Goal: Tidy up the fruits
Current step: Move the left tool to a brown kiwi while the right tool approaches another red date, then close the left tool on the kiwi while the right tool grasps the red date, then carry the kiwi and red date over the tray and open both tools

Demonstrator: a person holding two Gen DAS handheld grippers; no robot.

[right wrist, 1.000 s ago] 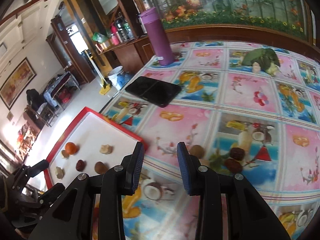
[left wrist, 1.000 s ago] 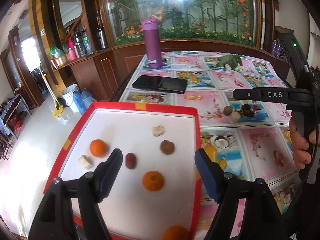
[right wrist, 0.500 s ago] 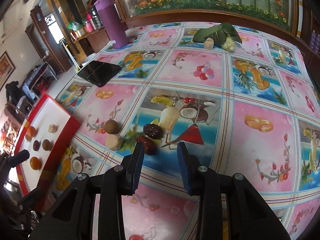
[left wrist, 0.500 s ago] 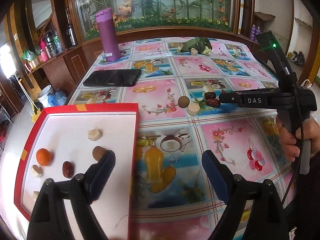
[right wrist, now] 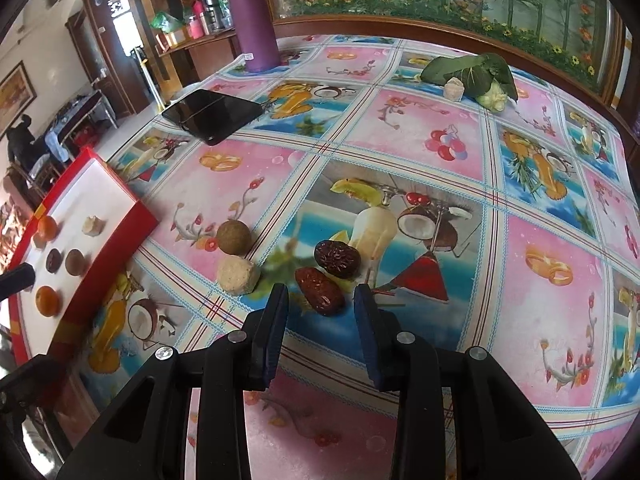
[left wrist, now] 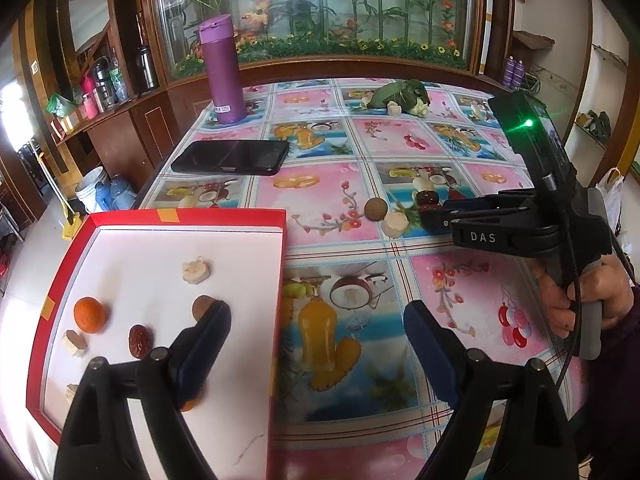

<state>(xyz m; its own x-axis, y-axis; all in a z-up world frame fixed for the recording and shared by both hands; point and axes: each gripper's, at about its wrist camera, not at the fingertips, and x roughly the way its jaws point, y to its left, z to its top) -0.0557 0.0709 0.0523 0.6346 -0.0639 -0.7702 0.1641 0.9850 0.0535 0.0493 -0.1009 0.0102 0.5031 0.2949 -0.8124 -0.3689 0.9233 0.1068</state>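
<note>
We see 4 little fruits still out on the tablecloth. The nearest red date lies just past the tips of the right gripper, whose jaws are a little apart and hold nothing, lined up to pick it. The red tray waits beside with sorted fruit. The left gripper hangs wide apart and bare, half over it.

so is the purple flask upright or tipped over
Upright. The purple flask stands on its base at the far edge of the table, lid on top, in both views.
</note>
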